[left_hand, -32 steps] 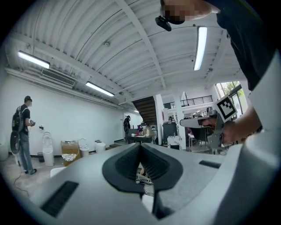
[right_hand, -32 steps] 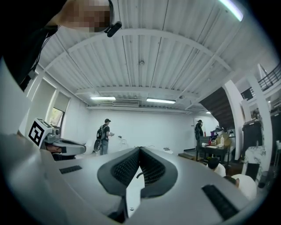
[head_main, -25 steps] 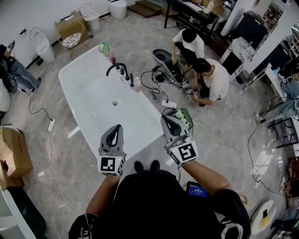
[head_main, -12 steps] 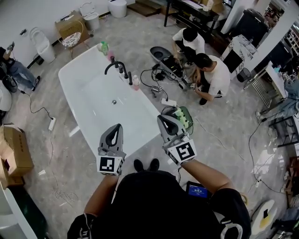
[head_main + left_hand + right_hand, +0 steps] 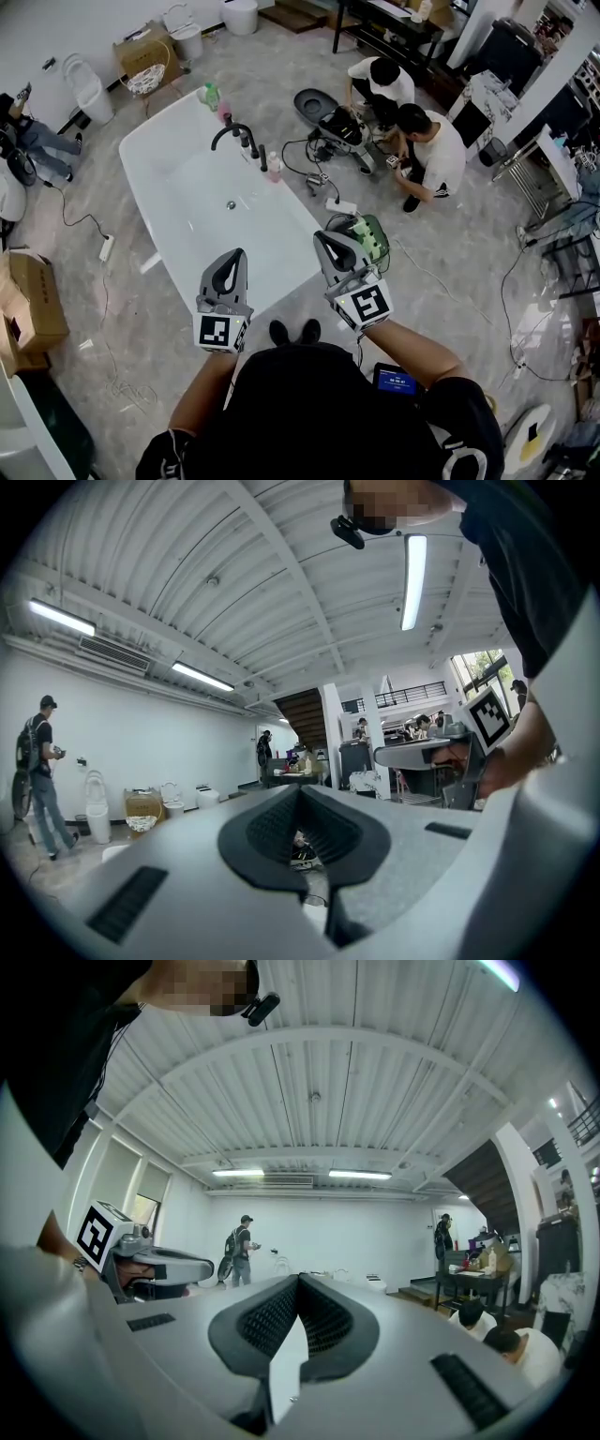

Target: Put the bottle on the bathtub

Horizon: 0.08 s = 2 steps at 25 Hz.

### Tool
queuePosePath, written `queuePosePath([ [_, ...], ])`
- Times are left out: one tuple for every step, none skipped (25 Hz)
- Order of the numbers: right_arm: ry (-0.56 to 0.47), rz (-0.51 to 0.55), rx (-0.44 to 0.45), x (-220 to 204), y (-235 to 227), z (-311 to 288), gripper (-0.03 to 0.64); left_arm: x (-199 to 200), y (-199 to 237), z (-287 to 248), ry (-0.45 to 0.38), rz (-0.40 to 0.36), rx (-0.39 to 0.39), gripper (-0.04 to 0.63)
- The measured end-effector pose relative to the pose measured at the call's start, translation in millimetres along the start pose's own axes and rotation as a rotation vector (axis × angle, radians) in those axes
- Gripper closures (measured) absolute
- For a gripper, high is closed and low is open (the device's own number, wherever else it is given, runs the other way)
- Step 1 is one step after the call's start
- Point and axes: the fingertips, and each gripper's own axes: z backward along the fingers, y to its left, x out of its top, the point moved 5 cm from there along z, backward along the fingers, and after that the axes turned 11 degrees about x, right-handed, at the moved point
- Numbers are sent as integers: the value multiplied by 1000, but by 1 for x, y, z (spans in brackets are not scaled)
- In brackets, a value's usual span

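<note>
Room: open workshop with a grey stone floor. A white bathtub lies straight ahead of me, its long axis running away and to the left.
Bottles: three stand upright on the bathtub's right-hand rim. A green bottle and a pink bottle are beyond the black faucet, and a pale bottle is on its near side.
Left side: my left gripper points level at the bathtub's near end, jaws together, nothing between them.
Right side: my right gripper points level just off the bathtub's near right corner, jaws closed on nothing.
Key relation: neither gripper carries a bottle. A green container sits on the floor just past the right gripper, beside the bathtub's right rim. I cannot identify the pale things in it. If the bottle comes from there, I judge the right gripper nearer to both it and the rim.
Writing: only the square black-and-white markers on the gripper cubes. The bottle labels are too small to read.
</note>
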Motion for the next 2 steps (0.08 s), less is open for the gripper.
queuePosePath([
  [0, 0, -1, 0, -2, -2, 609, 0, 0, -2, -1, 0, -1, 588],
  [0, -1, -2, 1, -4, -4, 609, 0, 1, -4, -2, 1, -2, 588],
])
